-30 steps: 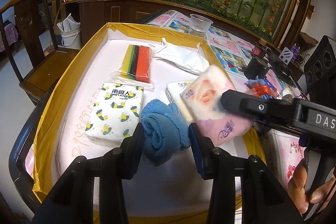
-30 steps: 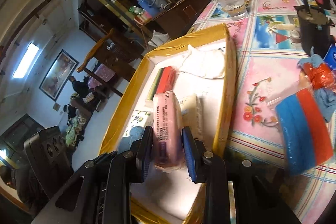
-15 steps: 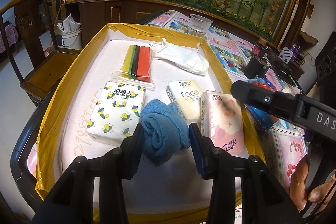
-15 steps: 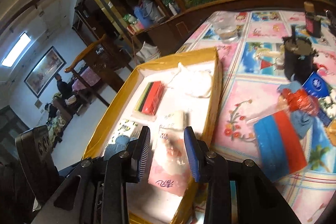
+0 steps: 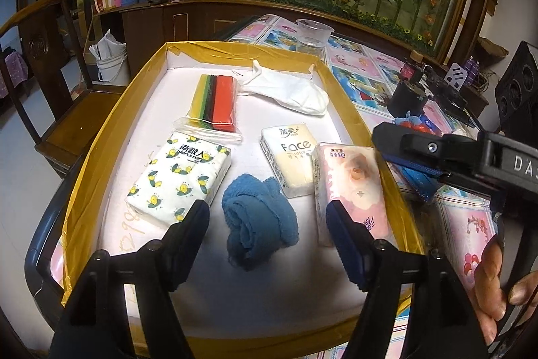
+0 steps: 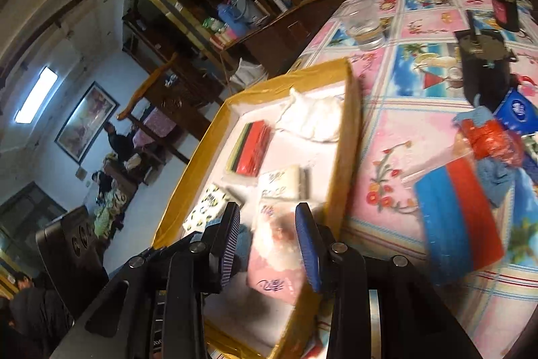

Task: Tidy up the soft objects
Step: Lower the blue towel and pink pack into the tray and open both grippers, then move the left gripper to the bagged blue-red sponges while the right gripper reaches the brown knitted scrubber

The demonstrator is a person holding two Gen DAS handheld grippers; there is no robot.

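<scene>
The left gripper (image 5: pixel 265 217) has just spread its jaws, freeing the blue towel (image 5: pixel 259 224) on the tray (image 5: pixel 101 137) floor. The right gripper (image 6: pixel 267 226) — seemingly open — hangs above the pink pack (image 5: pixel 349 190); 2 items placed.

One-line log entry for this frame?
left gripper: just opened, towel released | right gripper: open, off pink pack | both in tray
</scene>
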